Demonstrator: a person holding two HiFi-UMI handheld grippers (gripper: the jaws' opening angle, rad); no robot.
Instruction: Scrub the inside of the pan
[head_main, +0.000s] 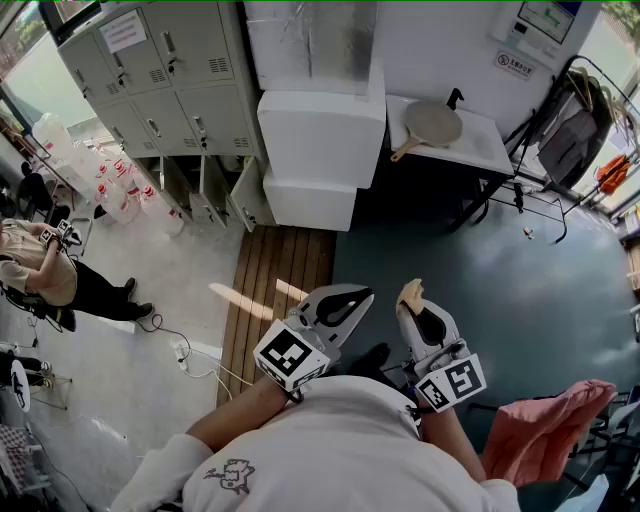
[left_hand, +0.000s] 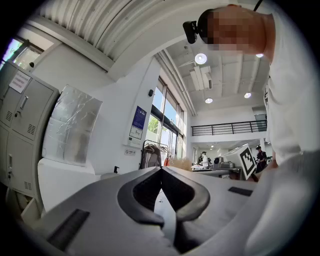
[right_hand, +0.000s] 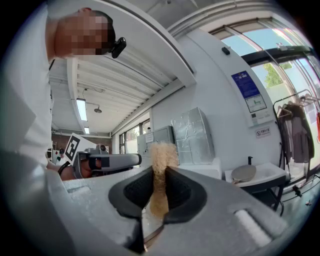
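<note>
the pan (head_main: 432, 122) lies on the white table (head_main: 488, 150) with its handle toward the table's near edge, and both grippers are held level, well short of the table. the right gripper (right_hand: 159, 187) is clamped on a tan scrub pad (right_hand: 161, 152), while the left gripper (left_hand: 161, 175) has its jaws pressed together on nothing. the likely trouble is that the pad, which stands loose above the jaws, folds or slips out under pressure, and that the pan, if the left gripper does not open and steady its handle, skids along the table or off its edge.
</note>
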